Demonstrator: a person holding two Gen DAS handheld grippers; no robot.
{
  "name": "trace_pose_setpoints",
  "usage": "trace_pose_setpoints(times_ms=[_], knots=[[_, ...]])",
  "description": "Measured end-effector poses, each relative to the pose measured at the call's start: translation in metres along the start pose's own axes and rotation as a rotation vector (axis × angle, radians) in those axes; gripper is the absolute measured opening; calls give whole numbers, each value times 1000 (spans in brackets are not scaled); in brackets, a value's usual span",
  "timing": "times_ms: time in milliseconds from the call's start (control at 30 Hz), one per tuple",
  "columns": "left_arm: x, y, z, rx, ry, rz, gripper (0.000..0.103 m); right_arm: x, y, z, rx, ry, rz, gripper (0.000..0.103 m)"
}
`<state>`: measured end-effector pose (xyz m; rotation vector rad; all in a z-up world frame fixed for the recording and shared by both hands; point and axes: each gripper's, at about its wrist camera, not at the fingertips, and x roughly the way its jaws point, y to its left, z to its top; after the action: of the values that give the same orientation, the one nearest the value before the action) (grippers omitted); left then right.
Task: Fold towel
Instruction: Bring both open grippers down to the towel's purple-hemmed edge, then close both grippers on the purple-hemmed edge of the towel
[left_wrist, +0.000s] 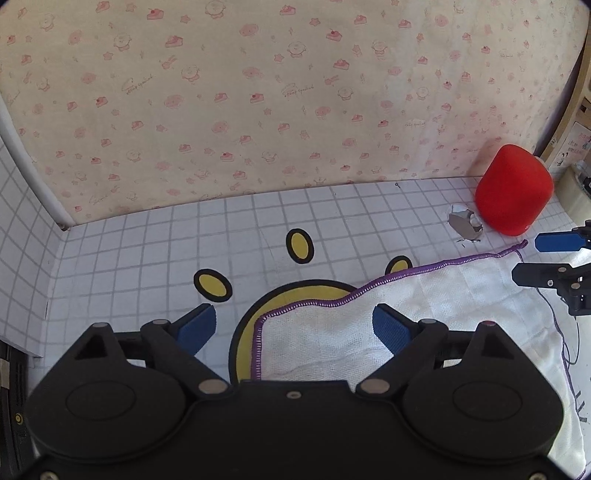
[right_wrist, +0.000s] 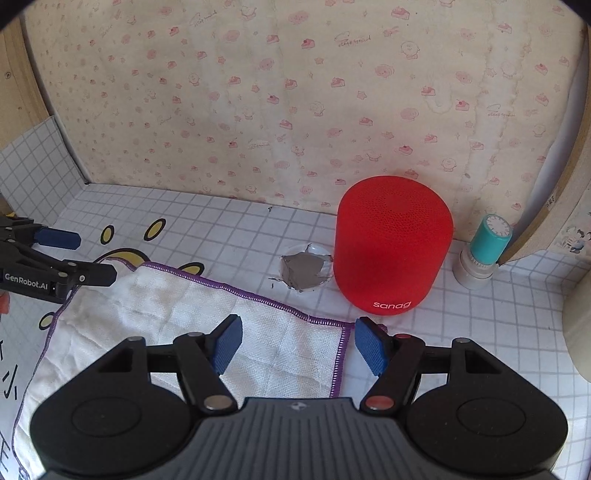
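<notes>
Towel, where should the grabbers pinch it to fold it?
Pinch the towel at its two far corners, on the purple stitched hem. Each open tool, left and right, already straddles one. Come from the near side, low, since the cloth lies flat.

The left gripper (left_wrist: 293, 326) is wide open over a corner of the white towel (left_wrist: 424, 314). A red speaker (left_wrist: 513, 190) stands far right.
</notes>
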<state>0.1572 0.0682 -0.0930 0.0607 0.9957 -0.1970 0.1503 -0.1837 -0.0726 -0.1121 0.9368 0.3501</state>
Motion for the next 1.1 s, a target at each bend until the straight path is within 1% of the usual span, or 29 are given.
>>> trace_pose_setpoints(times_ms=[133,167,233,267,433,567,733,800,833,900,933,967,1000,1033,1067,1100], knots=[[10,4,-1,-11,26,-24,93,8,-3,0,6,12,-5,67],[11,6,-1,-17,30,-32,92,10,-4,-1,7,15,-6,67],[13,7,-1,-25,34,-41,87,14,-5,-1,10,21,-8,67],[15,7,-1,-20,36,-43,87,16,-6,-1,11,24,-9,67],[17,4,0,13,26,-37,87,25,-11,-2,32,41,-1,67],[18,1,1,39,25,-22,84,26,-11,-3,29,36,0,67],[18,-2,0,66,20,0,80,25,-10,-3,27,36,-3,66],[17,-2,0,66,16,1,74,24,-10,-4,31,35,-9,64],[17,-2,1,68,15,-1,73,23,-10,-4,32,34,-11,62],[17,-3,2,75,12,-5,62,23,-11,-4,34,30,-15,58],[16,-3,3,77,12,-9,59,23,-11,-4,34,29,-16,52],[16,-4,4,81,12,-14,54,22,-12,-4,34,27,-17,45],[16,-5,4,83,12,-18,48,22,-12,-4,34,26,-17,41],[16,-6,5,82,11,-20,47,22,-13,-4,33,26,-17,35],[16,-6,5,80,11,-22,45,21,-13,-3,31,27,-17,32],[15,-6,5,80,11,-23,44,21,-13,-3,29,28,-18,31]])
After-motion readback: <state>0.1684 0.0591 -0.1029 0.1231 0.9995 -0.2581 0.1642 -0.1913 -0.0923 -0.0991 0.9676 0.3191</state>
